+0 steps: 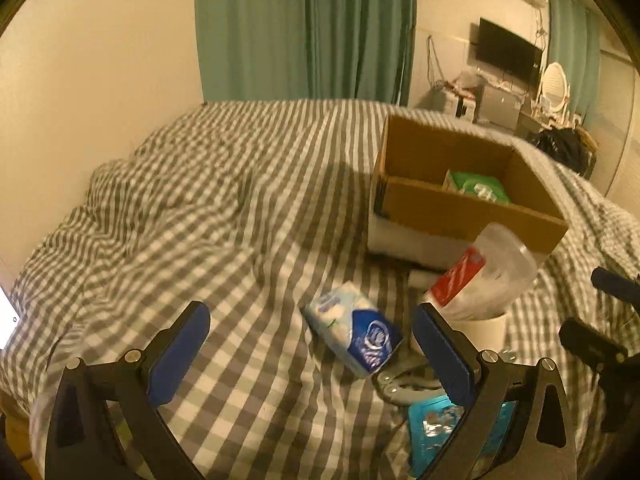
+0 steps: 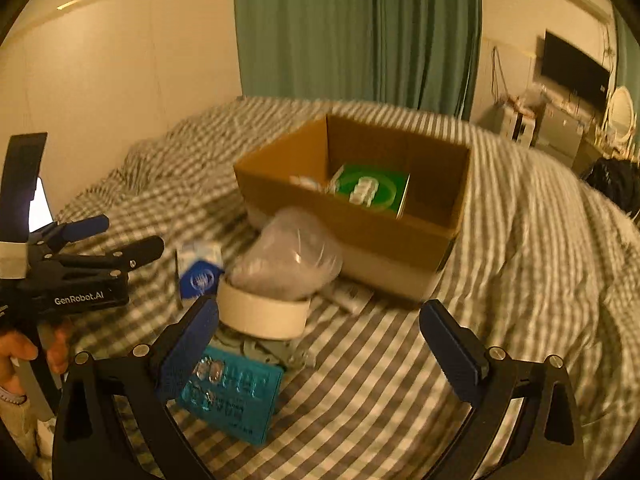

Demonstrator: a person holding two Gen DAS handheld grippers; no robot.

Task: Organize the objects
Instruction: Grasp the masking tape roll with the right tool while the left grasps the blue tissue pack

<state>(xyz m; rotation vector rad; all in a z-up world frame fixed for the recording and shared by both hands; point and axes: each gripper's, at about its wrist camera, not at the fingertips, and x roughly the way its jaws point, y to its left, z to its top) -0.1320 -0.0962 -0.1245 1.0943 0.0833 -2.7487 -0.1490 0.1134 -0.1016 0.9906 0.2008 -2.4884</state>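
A brown cardboard box (image 1: 472, 212) (image 2: 360, 224) stands open on the checked bed with a green packet (image 1: 478, 188) (image 2: 370, 190) inside. In front of it lie a blue-and-white tissue pack (image 1: 354, 330) (image 2: 198, 270), a white cup holding a clear plastic bag (image 1: 480, 284) (image 2: 280, 276), a teal blister card (image 1: 436, 428) (image 2: 234, 394) and a grey metal piece (image 1: 404, 384) (image 2: 272, 350). My left gripper (image 1: 312, 340) is open just short of the tissue pack, with nothing between its fingers. My right gripper (image 2: 320, 340) is open and empty near the cup and card.
The grey-and-white checked duvet (image 1: 192, 220) covers the whole bed, rumpled at the left. Green curtains (image 1: 304, 28) hang behind. A desk, television and mirror stand at the far right. A hand (image 2: 24, 354) holds the left gripper's handle.
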